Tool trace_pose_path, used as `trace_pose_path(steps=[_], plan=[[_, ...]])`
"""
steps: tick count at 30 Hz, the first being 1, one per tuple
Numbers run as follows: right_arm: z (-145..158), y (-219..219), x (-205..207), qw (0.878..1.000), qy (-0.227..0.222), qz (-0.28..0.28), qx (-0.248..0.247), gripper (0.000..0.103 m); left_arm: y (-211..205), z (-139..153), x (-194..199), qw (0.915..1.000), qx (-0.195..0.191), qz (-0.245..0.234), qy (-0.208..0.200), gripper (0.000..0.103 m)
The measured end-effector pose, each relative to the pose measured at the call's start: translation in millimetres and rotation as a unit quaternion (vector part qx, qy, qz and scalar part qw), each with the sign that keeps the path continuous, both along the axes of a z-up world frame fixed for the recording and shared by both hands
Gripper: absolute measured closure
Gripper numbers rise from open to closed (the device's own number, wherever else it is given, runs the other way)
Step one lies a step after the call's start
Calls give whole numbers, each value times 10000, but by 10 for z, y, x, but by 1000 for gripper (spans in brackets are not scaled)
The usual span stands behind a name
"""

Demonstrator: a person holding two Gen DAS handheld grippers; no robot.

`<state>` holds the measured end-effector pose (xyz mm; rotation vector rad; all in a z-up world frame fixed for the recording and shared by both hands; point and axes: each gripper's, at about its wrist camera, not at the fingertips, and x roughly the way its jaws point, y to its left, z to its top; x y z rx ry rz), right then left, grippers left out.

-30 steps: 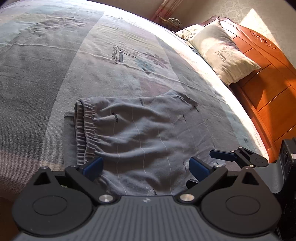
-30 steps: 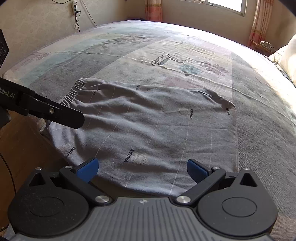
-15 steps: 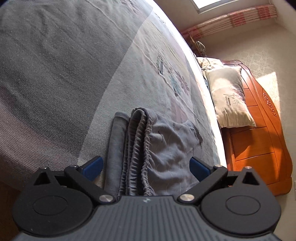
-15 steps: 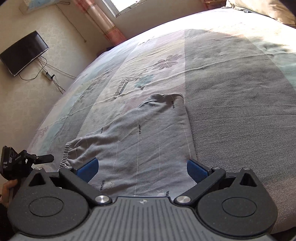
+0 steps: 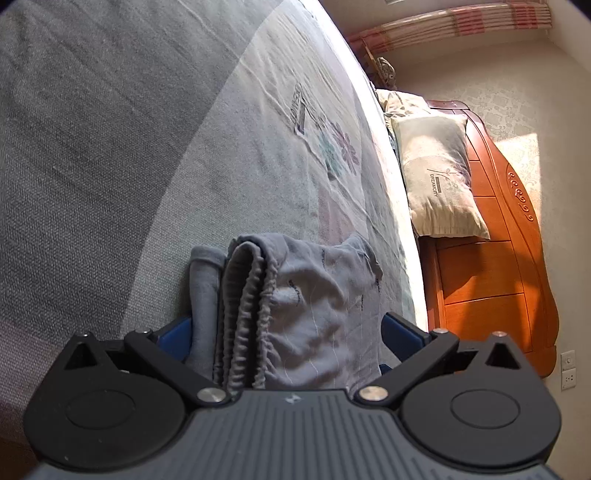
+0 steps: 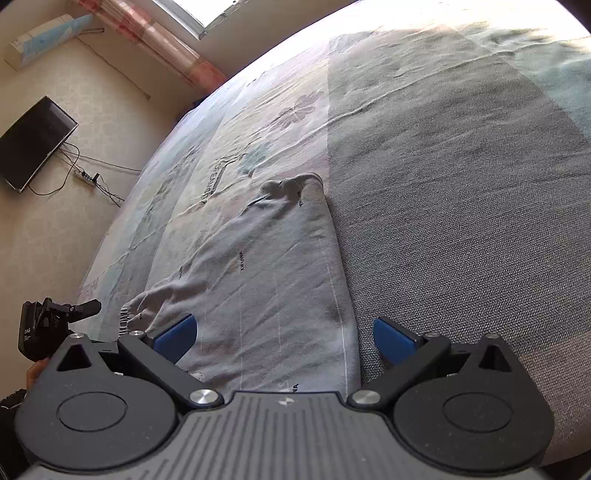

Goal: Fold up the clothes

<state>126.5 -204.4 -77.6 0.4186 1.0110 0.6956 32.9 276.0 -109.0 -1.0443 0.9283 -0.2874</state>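
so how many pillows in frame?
2. One pillow stands propped against the wooden headboard. A second pillow lies behind it, mostly hidden, toward the curtain. More may sit out of view; the right wrist view shows none.

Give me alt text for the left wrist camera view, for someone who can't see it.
The left tongs, open, straddle the gathered waistband end of grey shorts lying on a bed with a grey and pale floral cover. Beyond the shorts, a pillow leans against an orange wooden headboard, with striped curtains behind.
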Motion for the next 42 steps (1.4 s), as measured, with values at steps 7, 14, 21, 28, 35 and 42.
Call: trace_pose_path(steps=[7,14,21,28,35,42], plan=[[2,-28,-9,10000,14,-54,38,0,4,-86,-141,9994,-280,-212,-58,1],[115,-15,-48,9998,-138,-57,95,0,-44,-86,261,9983,-327,-480,-106,1],[92,32,-30,9998,-79,17,189,0,-71,-120,-92,9961,-502,-726,-6,1],[90,-16,223,9986,130,-83,503,0,-128,-129,249,9966,-410,-711,-64,1],[-207,-74,687,9891,891,-90,1172,0,-124,-144,247,9963,-464,-685,-245,1],[-227,161,938,9847,1104,385,1292,0,-115,-152,235,9963,-479,-648,-301,1]])
